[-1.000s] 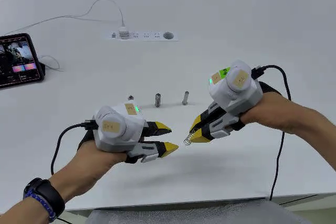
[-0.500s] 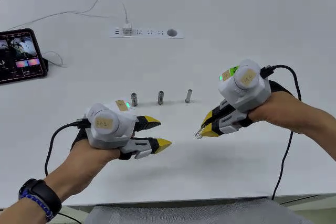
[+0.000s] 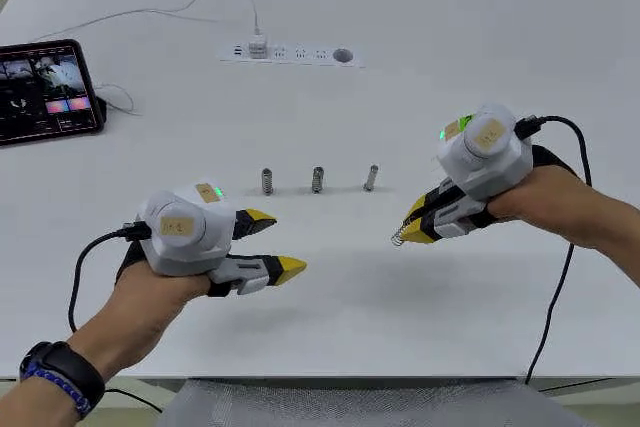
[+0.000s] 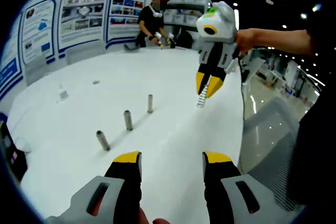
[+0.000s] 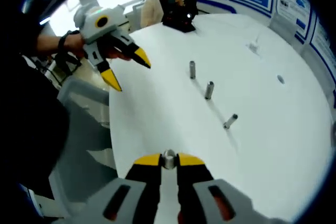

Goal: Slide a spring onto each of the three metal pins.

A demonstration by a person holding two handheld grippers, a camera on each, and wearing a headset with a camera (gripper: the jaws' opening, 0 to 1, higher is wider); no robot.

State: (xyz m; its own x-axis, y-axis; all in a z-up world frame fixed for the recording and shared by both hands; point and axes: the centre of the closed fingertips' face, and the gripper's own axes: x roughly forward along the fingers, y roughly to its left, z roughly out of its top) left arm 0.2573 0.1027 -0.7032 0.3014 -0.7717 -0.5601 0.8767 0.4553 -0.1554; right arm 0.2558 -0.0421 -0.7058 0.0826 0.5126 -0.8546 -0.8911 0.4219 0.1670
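Three short metal pins stand in a row mid-table: left pin (image 3: 267, 181), middle pin (image 3: 317, 179), right pin (image 3: 371, 177). The left and middle ones look ribbed, as if wrapped in coils; the right one looks bare. My right gripper (image 3: 415, 230) hovers to the right of the row, shut on a small spring (image 3: 400, 237) that sticks out past its yellow tips. The spring's end (image 5: 168, 156) shows between the closed tips of the right gripper (image 5: 169, 160). My left gripper (image 3: 275, 242) is open and holds nothing, nearer than the left pin. The left gripper (image 4: 172, 158) faces the pin row (image 4: 127, 120).
A white power strip (image 3: 290, 52) with a plugged cable lies at the back. A tablet (image 3: 45, 92) sits at the far left. The table's front edge (image 3: 350, 379) runs just under my hands. People stand beyond the table (image 4: 152, 19).
The two grippers have drawn apart: the left one moved left and nearer to me, the right one moved right, still holding the spring. The head camera has also shifted.
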